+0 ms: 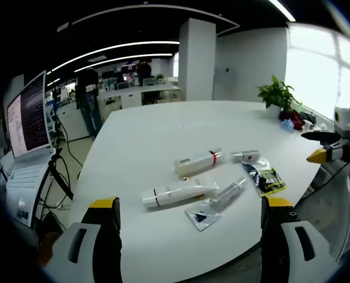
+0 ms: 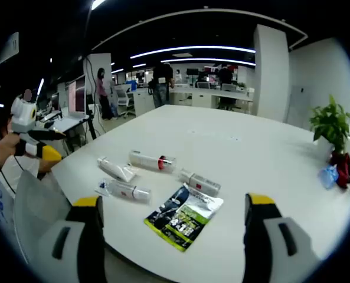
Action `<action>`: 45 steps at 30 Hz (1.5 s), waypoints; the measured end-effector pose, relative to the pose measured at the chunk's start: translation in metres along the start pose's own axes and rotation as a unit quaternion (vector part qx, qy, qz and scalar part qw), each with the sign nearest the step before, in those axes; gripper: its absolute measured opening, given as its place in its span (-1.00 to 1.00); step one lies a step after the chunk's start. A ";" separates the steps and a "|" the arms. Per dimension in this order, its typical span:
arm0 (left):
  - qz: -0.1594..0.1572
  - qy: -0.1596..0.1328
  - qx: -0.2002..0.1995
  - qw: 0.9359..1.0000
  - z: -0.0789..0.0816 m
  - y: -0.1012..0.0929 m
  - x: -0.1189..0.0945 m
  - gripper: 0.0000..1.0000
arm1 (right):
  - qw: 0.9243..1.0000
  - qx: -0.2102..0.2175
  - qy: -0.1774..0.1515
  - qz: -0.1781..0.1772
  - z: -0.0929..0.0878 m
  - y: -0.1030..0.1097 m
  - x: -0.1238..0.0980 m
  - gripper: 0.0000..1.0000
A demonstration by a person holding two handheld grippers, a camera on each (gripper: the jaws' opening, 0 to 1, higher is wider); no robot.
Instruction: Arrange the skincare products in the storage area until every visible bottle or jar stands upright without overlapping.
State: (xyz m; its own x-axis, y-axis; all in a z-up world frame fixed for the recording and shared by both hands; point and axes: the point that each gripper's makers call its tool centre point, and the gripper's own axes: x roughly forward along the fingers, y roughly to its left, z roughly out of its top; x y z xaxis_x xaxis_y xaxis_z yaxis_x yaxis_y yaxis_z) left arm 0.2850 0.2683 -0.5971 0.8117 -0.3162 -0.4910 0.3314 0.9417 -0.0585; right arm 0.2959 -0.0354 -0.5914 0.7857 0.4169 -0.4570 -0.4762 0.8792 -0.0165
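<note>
Five skincare items lie flat on the white table (image 1: 163, 135), none upright: a white bottle with a red band (image 1: 198, 163), a white tube (image 1: 179, 193), a clear tube (image 1: 228, 194), a small white box (image 1: 245, 155) and a dark sachet (image 2: 183, 217). The left gripper (image 1: 189, 221) hovers near the table's edge, jaws wide apart and empty. The right gripper (image 2: 170, 227) hangs likewise above the sachet, spread and empty.

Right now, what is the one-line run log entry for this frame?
stage: before first grasp | left gripper: open, empty | right gripper: open, empty | white bottle, white tube, small white jar: lying flat on table, none upright
</note>
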 end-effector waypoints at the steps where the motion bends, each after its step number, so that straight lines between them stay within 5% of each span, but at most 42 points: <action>1: 0.000 0.000 0.000 1.000 0.000 0.000 0.000 0.94 | 1.000 0.000 0.000 0.000 0.000 0.000 0.000 1.00; 45: -0.010 0.012 0.013 1.000 0.001 -0.006 0.008 0.94 | 1.000 0.001 0.007 0.006 -0.004 0.000 0.003 1.00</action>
State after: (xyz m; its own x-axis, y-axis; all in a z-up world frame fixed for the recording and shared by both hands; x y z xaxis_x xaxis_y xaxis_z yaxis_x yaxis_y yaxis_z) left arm 0.2900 0.2601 -0.6000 0.7929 -0.3315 -0.5112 0.3599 0.9318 -0.0460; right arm 0.2964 -0.0348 -0.5962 0.7736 0.4247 -0.4702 -0.4857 0.8741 -0.0096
